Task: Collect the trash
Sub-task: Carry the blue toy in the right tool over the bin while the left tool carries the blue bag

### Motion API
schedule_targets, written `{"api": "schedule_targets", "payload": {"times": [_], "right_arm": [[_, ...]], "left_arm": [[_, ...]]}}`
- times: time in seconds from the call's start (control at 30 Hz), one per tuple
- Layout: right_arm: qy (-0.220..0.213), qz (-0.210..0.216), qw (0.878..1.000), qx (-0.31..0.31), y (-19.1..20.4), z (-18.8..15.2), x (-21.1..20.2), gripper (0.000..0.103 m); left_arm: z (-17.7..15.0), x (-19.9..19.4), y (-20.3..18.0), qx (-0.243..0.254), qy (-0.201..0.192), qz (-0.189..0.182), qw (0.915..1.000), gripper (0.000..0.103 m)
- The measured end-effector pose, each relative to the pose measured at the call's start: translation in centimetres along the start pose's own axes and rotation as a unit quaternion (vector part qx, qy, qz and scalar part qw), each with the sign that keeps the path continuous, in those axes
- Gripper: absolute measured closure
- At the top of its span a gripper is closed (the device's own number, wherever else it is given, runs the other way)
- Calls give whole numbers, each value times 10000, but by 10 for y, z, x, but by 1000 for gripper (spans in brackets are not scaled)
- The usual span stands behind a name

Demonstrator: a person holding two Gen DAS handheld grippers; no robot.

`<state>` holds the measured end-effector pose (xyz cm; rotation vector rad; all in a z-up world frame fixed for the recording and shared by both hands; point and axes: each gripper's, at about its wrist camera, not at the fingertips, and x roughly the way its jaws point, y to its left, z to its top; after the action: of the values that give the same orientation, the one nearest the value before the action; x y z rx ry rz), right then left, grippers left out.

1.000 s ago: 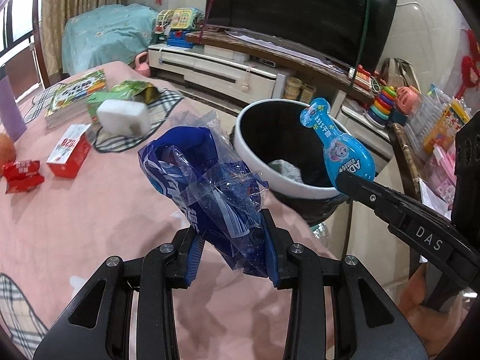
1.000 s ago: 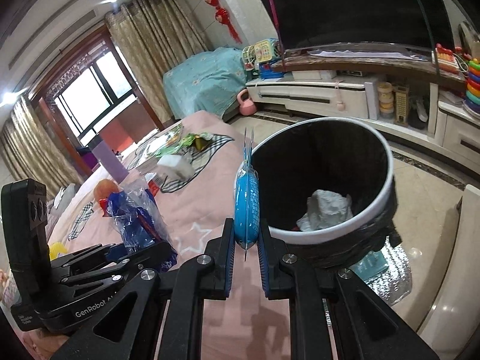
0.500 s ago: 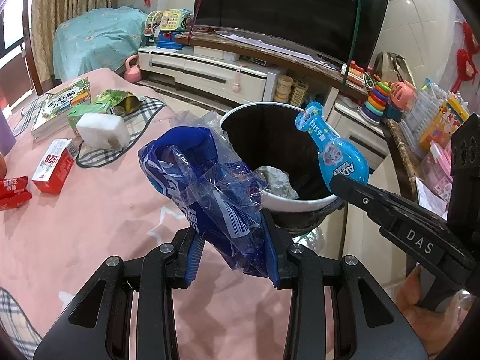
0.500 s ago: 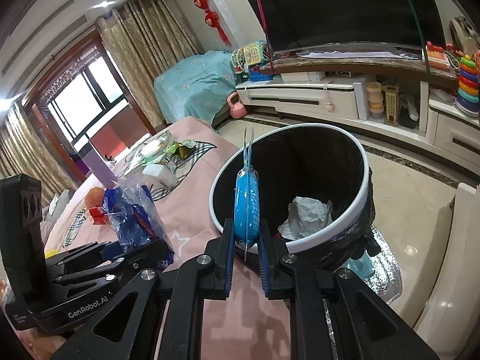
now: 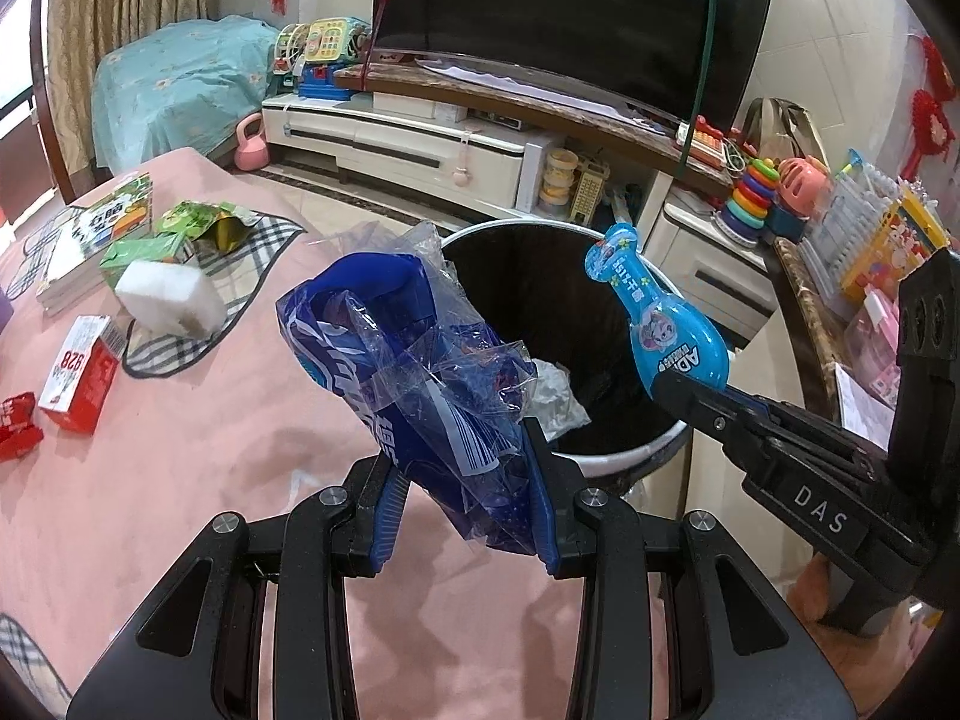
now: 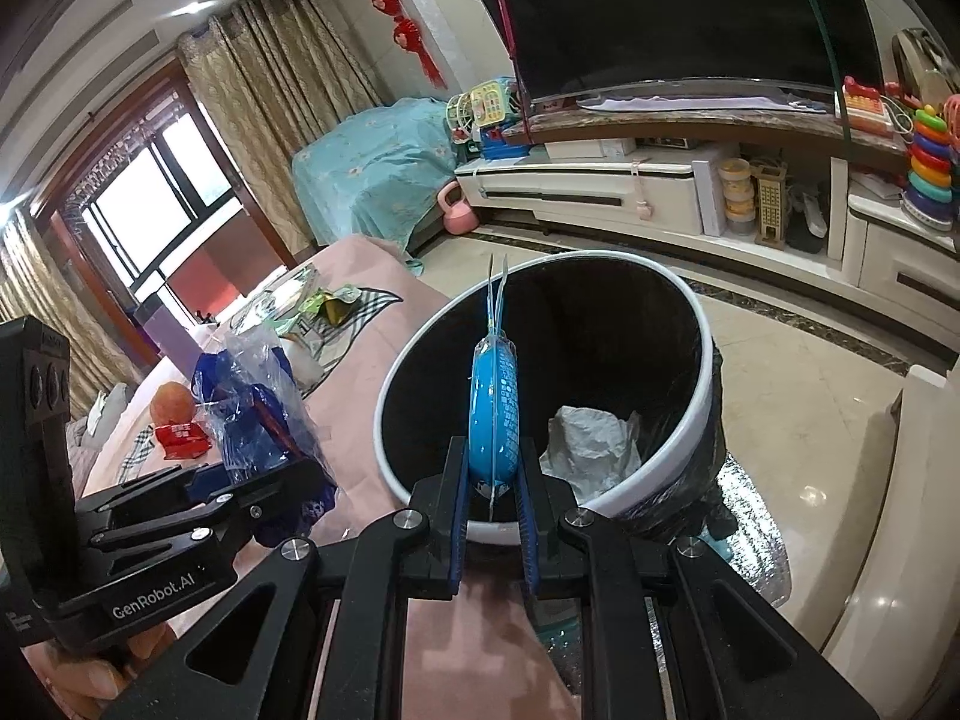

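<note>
Now both grippers hang over the pink table's edge beside the bin; the left gripper is pinching a crumpled blue bag between its blue pads, and the bag rises up and leftwards, still over the table, its upper corner overlapping the bin's near rim in the left wrist view; the right gripper is clamped on the fat base of a light-blue packet, held edge-on and upright, its sealed tip pointing up; that packet sits above the bin's white rim, over the black-lined mouth; inside the bin lies a wad of white paper; farther back on the table rest a white sponge on a checked cloth, a green packet, a red-and-white carton and a red wrapper; an orange shows in the right wrist view, behind the bag.
</note>
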<state>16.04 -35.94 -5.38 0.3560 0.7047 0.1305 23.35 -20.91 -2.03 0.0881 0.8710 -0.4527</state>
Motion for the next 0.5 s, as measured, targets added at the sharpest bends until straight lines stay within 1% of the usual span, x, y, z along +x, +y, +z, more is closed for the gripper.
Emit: {"api": "schedule_targets", "payload": {"times": [0.5], "right_arm": [[81, -122, 9999, 5, -10, 17, 12, 89]], "left_arm": [[20, 25, -13, 95, 118, -122, 9998, 69]]}}
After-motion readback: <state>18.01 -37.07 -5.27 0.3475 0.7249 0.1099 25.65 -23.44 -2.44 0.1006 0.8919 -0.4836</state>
